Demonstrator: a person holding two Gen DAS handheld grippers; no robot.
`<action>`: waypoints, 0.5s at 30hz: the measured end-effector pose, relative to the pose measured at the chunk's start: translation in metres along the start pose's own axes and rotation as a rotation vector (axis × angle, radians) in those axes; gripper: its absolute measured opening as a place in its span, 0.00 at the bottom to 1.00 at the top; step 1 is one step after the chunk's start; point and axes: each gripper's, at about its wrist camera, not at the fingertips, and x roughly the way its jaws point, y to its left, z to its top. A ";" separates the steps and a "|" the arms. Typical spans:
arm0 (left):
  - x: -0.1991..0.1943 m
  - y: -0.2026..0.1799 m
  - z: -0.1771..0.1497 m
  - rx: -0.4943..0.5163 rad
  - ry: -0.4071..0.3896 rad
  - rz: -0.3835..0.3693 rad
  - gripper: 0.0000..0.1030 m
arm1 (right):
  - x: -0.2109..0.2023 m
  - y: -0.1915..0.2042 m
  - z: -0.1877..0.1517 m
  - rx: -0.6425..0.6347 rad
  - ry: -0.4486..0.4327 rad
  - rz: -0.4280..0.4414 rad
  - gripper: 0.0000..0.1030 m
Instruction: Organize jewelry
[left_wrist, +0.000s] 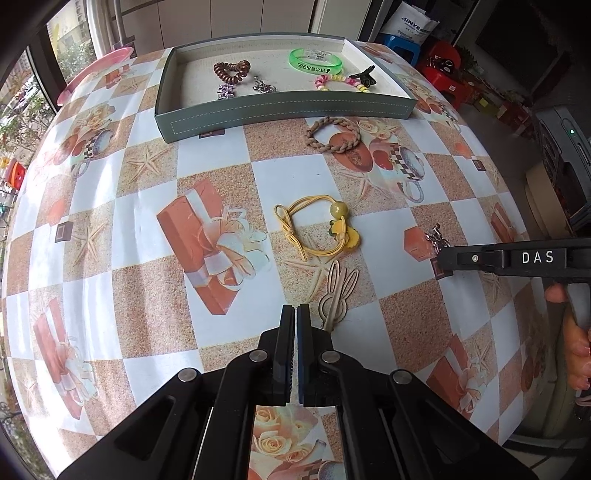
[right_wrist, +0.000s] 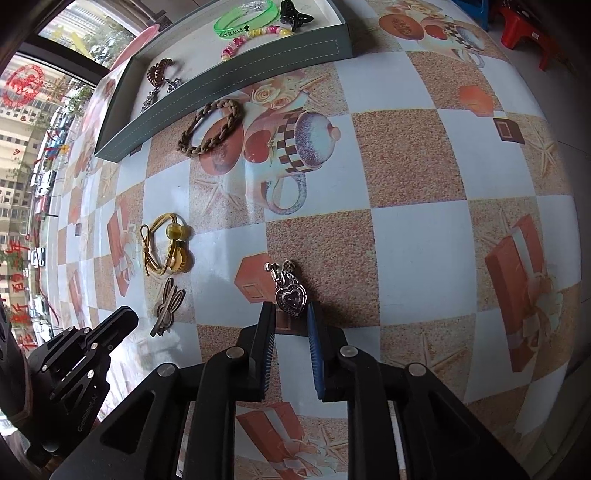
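- Six pieces already lie in the grey tray (left_wrist: 280, 110) at the far side of the table (left_wrist: 295, 177): a green bangle (left_wrist: 316, 61), a brown coil hair tie (left_wrist: 231, 71), a pink-and-yellow bead bracelet (left_wrist: 341, 82), a black claw clip (left_wrist: 364, 74) and two small sparkly pieces (left_wrist: 225, 91), so I judge the sorting a little over half done.
- Four pieces wait on the cloth outside it: a braided brown hair band (left_wrist: 332, 134) just beside the tray's near wall, a yellow bead hair tie (left_wrist: 317, 229) mid-table, a wooden rabbit-shaped clip (left_wrist: 338, 295) near it, and a silver heart earring (right_wrist: 290, 295) well apart to the right.
- Right gripper (right_wrist: 291, 314) is parted, fingers either side of the heart earring, not yet closed on it; this looks like the next pick.
- Left gripper (left_wrist: 296, 314) is closed and empty, its tips just beside the rabbit clip.
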 end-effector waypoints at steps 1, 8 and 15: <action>-0.002 0.000 0.000 0.000 -0.009 0.012 0.12 | 0.001 0.001 0.000 0.000 0.000 0.001 0.19; -0.002 0.006 0.000 -0.050 -0.002 0.002 0.12 | 0.001 0.001 0.000 0.008 0.001 0.003 0.19; -0.009 -0.003 0.001 -0.004 -0.053 0.048 0.12 | -0.001 -0.002 -0.004 0.019 0.001 0.009 0.19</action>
